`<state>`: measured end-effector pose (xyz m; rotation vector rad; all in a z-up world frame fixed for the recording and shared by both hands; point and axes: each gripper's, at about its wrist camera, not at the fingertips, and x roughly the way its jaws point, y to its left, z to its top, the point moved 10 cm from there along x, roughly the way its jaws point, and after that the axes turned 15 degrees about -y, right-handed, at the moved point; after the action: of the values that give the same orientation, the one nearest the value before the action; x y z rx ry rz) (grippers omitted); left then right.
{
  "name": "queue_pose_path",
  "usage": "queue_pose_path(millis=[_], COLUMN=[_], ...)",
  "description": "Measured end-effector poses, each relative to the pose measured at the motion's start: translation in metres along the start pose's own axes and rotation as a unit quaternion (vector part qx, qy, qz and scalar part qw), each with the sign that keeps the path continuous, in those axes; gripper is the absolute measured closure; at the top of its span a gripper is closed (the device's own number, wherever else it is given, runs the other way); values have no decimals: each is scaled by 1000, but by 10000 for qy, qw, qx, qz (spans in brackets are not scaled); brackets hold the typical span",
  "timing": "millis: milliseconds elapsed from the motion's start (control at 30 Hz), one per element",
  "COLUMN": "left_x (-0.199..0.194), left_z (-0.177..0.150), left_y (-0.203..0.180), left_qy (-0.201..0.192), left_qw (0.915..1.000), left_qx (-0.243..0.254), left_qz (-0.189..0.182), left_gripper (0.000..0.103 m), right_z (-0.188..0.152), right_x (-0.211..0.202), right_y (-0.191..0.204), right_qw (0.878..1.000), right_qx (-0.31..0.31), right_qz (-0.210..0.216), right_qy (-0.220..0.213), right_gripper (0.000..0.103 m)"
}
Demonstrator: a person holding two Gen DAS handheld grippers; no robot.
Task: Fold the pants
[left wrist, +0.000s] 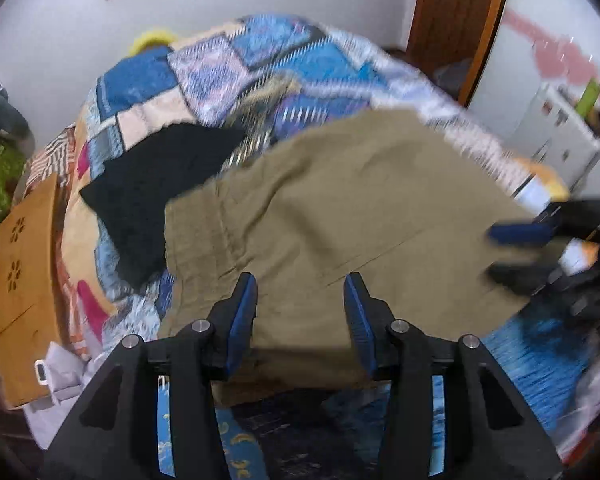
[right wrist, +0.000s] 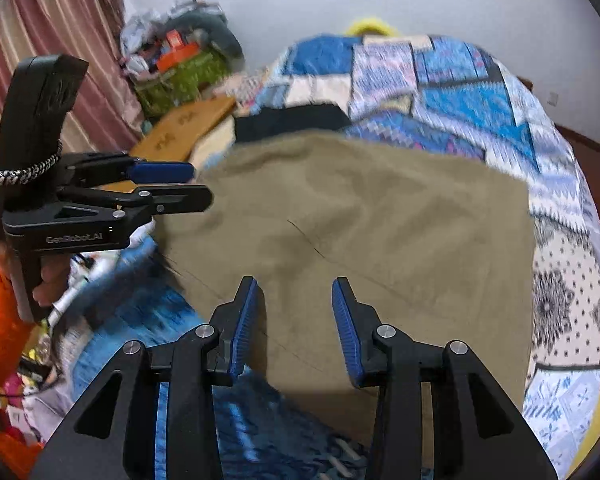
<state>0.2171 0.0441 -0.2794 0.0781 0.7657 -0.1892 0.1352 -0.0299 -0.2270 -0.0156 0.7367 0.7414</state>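
Olive-khaki pants (left wrist: 340, 208) lie spread in a broad folded slab on a bed, also filling the middle of the right wrist view (right wrist: 360, 216). My left gripper (left wrist: 300, 280) hovers over the near edge of the pants, jaws apart, with nothing pinched between the blue pads. It appears from the side at the pants' left edge (right wrist: 198, 186). My right gripper (right wrist: 296, 284) stands open over the near edge too, with no cloth gripped. In the left wrist view the right gripper (left wrist: 500, 254) is blurred at the pants' right edge.
A blue patchwork quilt (left wrist: 268, 64) covers the bed. A black garment (left wrist: 152, 196) lies just behind the pants on the left. A tan wooden board (left wrist: 24, 276) lies at the bed's left side. A clothes pile (right wrist: 180, 60) and curtain (right wrist: 60, 20) stand beyond.
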Motion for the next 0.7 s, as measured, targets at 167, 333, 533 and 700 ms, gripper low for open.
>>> queue_pose_path(millis=[167,333,533,700], left_x=[-12,-22,-34,-45], left_z=[-13,-24,-33,-35], left_y=[7,24,40,50], left_qy=[-146,-152,-143,-86], left_qw=[9993,9995,9982,9968], left_qx=[231,-51,-475,-687], left_qz=[236,265,330,394], left_gripper=[51,45,40,39], right_z=[-19,-33,-54,-66], right_x=[-25,-56,-83,-99], right_y=[-31,-63,-91,-111], right_qw=[9996,9971,9915,9870], right_qx=[146,546,1059,1203], right_qz=[-208,-483,-693,-1045], right_qy=[-86,-209,-293,-200], right_gripper=[68,68,60,60])
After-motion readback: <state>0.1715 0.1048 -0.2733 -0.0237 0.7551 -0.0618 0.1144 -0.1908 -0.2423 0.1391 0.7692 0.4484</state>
